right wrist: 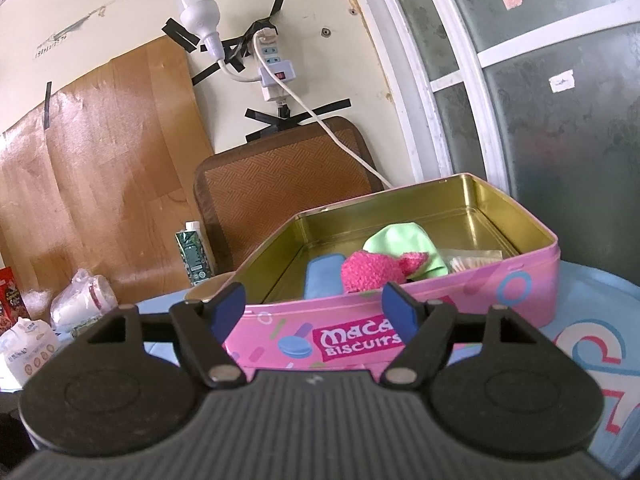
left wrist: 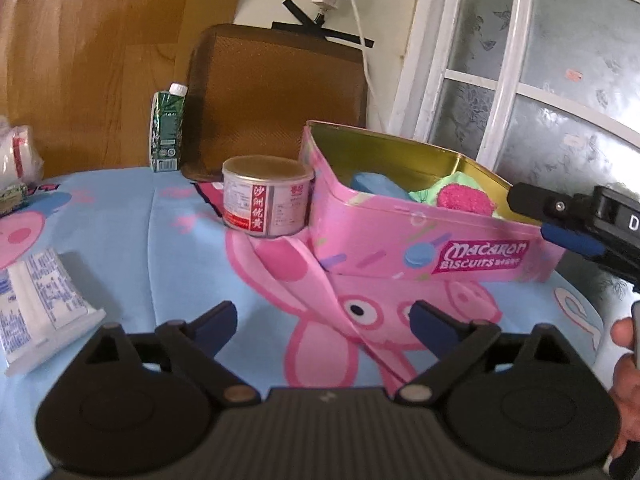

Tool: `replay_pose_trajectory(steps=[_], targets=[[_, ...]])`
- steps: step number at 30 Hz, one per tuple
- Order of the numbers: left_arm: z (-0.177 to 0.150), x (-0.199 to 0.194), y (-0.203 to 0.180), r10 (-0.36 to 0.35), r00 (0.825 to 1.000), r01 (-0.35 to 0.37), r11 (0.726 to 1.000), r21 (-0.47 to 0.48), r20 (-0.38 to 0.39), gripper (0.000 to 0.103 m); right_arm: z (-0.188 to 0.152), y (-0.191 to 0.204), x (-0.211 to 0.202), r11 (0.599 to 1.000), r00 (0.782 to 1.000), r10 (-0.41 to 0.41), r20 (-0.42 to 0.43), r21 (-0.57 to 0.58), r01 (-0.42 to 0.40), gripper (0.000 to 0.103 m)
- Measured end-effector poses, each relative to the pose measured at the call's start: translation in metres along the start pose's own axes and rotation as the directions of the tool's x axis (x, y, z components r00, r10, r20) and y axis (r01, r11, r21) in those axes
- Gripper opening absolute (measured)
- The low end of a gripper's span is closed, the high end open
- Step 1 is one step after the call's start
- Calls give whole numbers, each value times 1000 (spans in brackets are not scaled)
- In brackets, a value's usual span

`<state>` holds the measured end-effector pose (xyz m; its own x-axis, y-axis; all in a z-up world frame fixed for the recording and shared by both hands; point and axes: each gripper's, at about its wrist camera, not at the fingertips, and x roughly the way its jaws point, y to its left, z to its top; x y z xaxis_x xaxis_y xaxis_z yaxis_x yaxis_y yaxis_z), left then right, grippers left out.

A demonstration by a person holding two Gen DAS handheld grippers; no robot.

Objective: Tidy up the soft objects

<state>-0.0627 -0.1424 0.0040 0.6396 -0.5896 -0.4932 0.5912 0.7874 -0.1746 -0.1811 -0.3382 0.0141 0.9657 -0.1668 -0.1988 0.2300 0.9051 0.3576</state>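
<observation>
An open pink "Macaron Biscuits" tin [left wrist: 472, 240] [right wrist: 520, 280] sits on the cartoon-print cloth. Inside lie a blue soft pad [left wrist: 374, 185] [right wrist: 322, 276], a fuzzy pink sock [left wrist: 464, 200] [right wrist: 372, 272] and a pale green cloth [left wrist: 448, 184] [right wrist: 400, 242]. My left gripper [left wrist: 322, 322] stands open over the cloth in front of the tin, nothing between its fingers. My right gripper [right wrist: 314, 312] is open just before the tin's front wall, and shows in the left wrist view at the tin's right end [left wrist: 560, 220]. A white tissue pack [left wrist: 40, 312] lies on the cloth at the left.
A round can [left wrist: 268, 196] stands against the tin's left end. A green carton [left wrist: 166, 132] [right wrist: 194, 254] and a brown woven mat [left wrist: 276, 100] [right wrist: 280, 184] lean at the back. Plastic bags [right wrist: 80, 300] and snack packs sit at far left. A hand [left wrist: 626, 360] is at the right edge.
</observation>
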Motion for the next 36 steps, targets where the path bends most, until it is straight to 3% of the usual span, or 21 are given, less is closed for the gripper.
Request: replay_pose_trajectory(steps=[9, 18, 36], targets=[[-5, -12, -12, -19, 997, 13, 997, 81, 71, 100, -5, 6, 2, 1000, 1000, 6, -14, -6, -6, 77], [-6, -28, -3, -86, 984, 78, 995, 59, 158, 102, -7, 8, 0, 1000, 1000, -3, 7, -1, 3, 78], [-5, -30, 21, -113, 977, 127, 990, -67, 180, 103, -15, 19, -7, 997, 990, -80, 112, -13, 82, 103]])
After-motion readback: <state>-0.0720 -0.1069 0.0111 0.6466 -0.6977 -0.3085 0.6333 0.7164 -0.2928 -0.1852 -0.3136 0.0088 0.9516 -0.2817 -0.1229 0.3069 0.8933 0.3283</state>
